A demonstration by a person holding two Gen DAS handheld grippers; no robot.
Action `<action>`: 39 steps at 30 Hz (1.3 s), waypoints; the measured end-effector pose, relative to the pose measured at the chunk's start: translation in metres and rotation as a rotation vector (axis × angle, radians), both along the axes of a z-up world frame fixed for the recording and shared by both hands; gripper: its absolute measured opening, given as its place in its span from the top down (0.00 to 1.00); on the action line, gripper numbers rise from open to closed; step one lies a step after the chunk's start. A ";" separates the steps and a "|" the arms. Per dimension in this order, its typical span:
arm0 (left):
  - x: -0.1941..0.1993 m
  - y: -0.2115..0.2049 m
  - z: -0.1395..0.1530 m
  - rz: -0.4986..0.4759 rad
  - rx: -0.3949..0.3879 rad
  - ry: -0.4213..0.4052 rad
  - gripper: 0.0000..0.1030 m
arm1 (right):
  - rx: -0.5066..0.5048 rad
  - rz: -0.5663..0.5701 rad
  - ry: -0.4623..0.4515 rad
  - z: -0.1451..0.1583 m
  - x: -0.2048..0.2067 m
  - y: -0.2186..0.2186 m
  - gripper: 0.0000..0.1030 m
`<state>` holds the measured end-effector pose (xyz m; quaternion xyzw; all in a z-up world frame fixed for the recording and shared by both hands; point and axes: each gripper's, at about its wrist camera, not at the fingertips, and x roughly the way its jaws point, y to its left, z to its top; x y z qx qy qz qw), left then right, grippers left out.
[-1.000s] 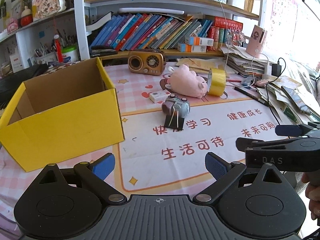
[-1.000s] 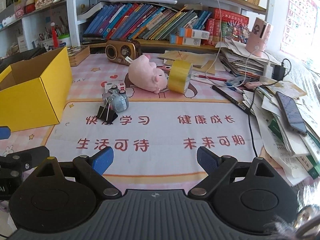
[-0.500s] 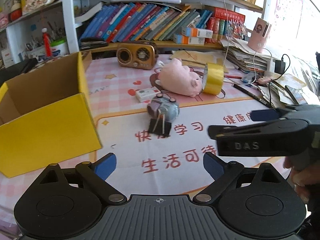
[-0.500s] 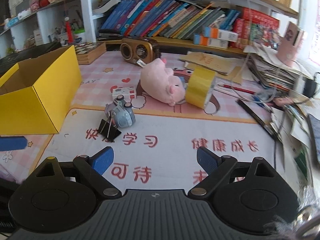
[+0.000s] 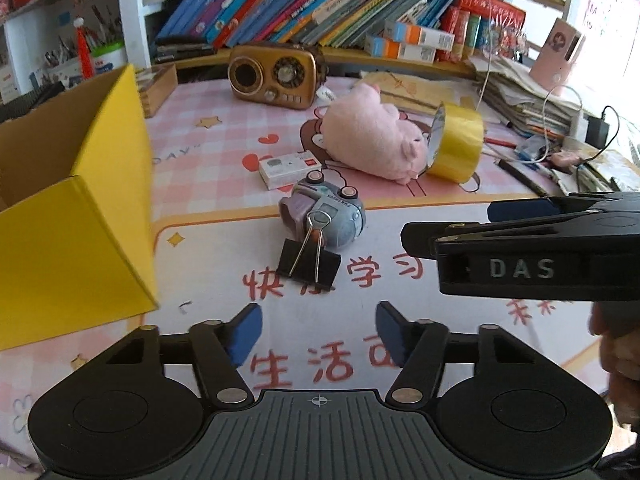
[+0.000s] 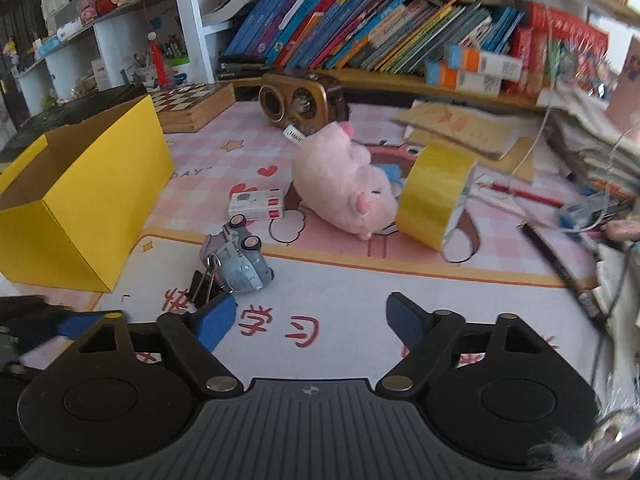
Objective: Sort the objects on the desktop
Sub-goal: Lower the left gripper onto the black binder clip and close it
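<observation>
The yellow box [image 5: 76, 236] looks like matt cardboard, raw brown inside, while the tape roll [image 6: 434, 194] is glossy yellow film. The pig toy [image 5: 370, 144] is fuzzy pink plush, the toy car [image 5: 332, 216] smooth painted grey-blue, and the binder clip [image 5: 308, 266] matt black with shiny wire handles. The radio [image 5: 276, 76] has a glossy bronze shell, and the desk mat [image 5: 400, 280] is smooth and printed

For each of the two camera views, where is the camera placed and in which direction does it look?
Left wrist: on the left gripper, facing the binder clip and toy car; its open blue fingers and the right gripper show.
Right wrist: on the right gripper, facing the pink plush; open fingers show.
Shared: yellow box, tape roll, radio.
</observation>
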<state>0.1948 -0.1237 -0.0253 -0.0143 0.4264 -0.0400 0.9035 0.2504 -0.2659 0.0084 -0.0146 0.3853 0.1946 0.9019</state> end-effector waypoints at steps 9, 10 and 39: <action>0.038 -0.008 -0.016 -0.007 0.037 -0.010 0.49 | 0.016 0.055 0.009 -0.002 0.016 -0.004 0.23; 0.040 -0.008 -0.017 -0.011 0.044 -0.016 0.49 | 0.019 0.061 0.010 -0.002 0.017 -0.005 0.23; 0.030 0.010 -0.018 -0.166 0.077 0.004 0.55 | 0.003 0.161 0.031 -0.008 0.032 0.007 0.23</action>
